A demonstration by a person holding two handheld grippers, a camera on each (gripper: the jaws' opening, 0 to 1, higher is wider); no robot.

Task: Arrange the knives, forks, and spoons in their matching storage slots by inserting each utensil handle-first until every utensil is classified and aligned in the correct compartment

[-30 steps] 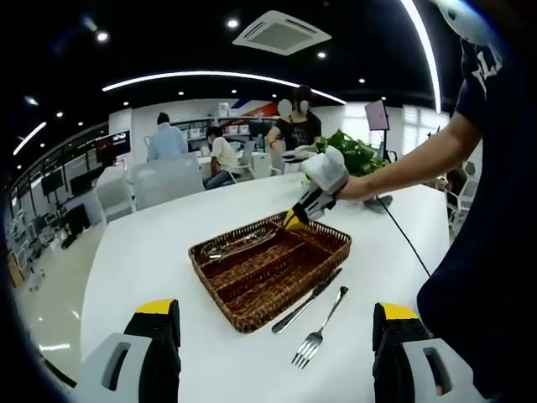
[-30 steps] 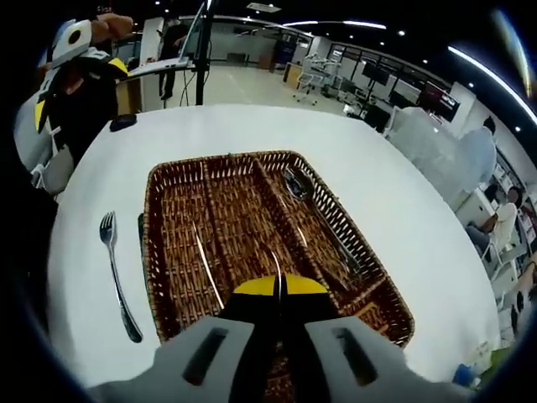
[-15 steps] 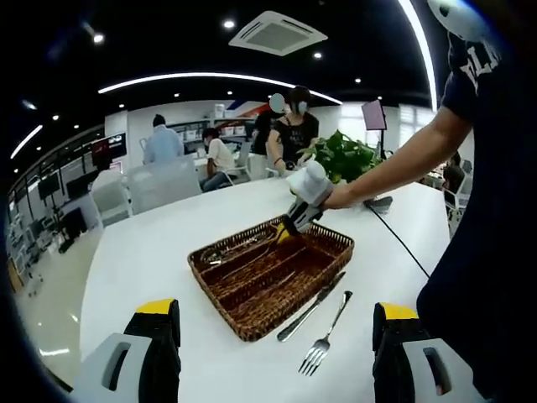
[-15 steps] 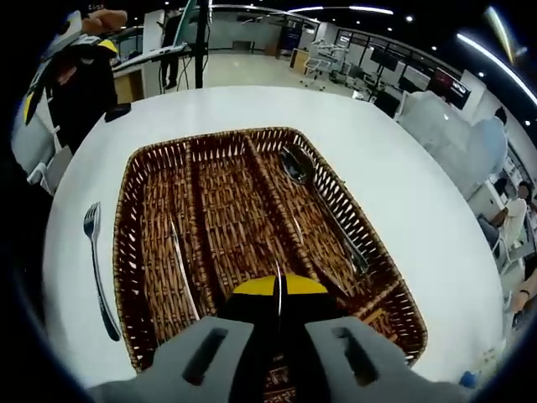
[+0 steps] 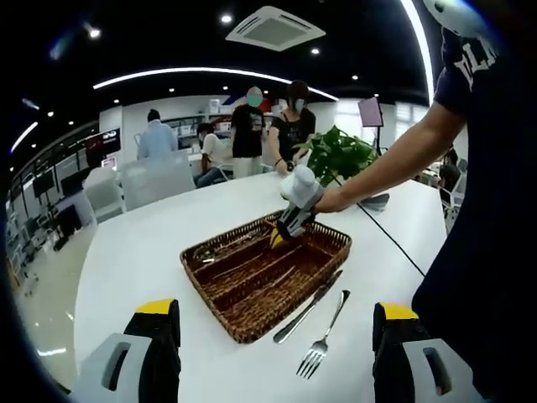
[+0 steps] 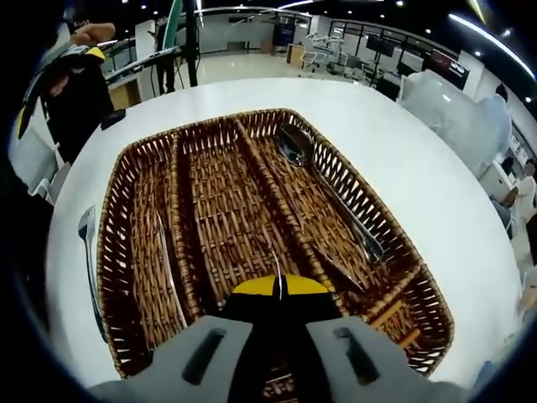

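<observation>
Right gripper view: the right gripper [image 6: 279,290], jaws pinching a thin utensil [image 6: 273,262], hovers over the basket [image 6: 394,243]; the utensil's long axis runs along the middle slot.

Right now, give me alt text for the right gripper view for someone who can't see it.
The right tool, jaws closed on a thin metal utensil, hovers over a three-compartment wicker tray on a white table. A spoon lies in the right compartment; a fork lies on the table left of the tray.
</observation>
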